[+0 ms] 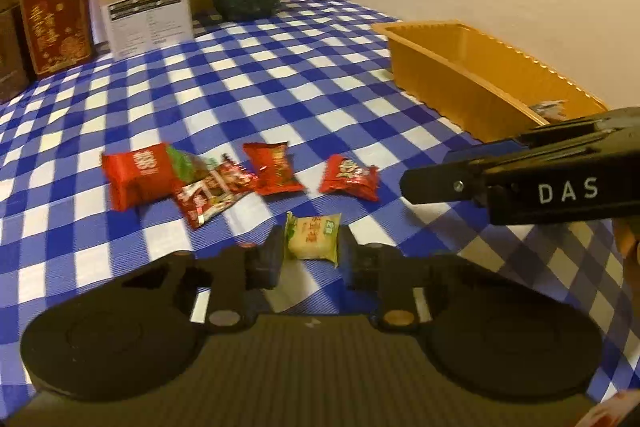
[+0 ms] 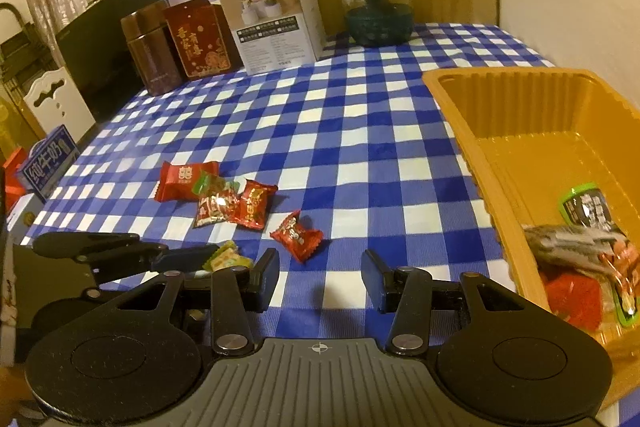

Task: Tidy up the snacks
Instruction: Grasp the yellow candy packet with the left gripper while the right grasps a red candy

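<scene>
On the blue checked tabletop (image 2: 360,131), our left tool (image 1: 312,247) is closed on a yellow-green snack packet (image 1: 313,237); its print is unreadable. Red snack packets (image 2: 248,205) lie beyond. Our right tool (image 2: 320,277), marked "DAS", is open beside the orange tray (image 2: 504,227).

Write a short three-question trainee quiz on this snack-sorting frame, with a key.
1. True or false: the left gripper has its jaws around the yellow-green snack.
2. How many red-wrapped snacks lie loose on the checked cloth? A) two B) four C) six
3. Fill in: the right gripper is ____ and holds nothing.

Key: 1 true; 2 B; 3 open. The orange tray already holds some snacks.
</scene>
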### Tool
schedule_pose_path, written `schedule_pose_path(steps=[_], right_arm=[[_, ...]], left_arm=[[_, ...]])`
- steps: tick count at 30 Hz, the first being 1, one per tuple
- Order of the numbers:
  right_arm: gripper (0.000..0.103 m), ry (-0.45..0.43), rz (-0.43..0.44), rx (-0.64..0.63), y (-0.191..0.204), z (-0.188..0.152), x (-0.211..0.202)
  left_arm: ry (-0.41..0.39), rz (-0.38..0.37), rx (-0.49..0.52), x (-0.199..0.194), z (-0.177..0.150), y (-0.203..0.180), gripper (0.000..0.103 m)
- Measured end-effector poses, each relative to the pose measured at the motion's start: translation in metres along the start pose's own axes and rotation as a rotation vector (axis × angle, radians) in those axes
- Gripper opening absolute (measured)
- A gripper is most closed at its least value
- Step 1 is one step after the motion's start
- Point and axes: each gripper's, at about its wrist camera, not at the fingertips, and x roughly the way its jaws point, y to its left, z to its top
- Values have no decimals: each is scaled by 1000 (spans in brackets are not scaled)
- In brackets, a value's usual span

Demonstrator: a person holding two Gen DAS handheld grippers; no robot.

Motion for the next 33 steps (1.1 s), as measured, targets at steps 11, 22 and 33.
schedule_pose_path(steps=[11, 22, 33], right_arm=[[47, -11, 20, -114, 13, 12, 28], [29, 35, 24, -268, 28, 7, 58], [22, 22, 37, -202, 33, -1, 21]], left_arm=[[14, 60, -102, -27, -11, 33, 24], [10, 54, -149, -40, -16, 32, 24], [8, 90, -189, -63, -24, 14, 24]])
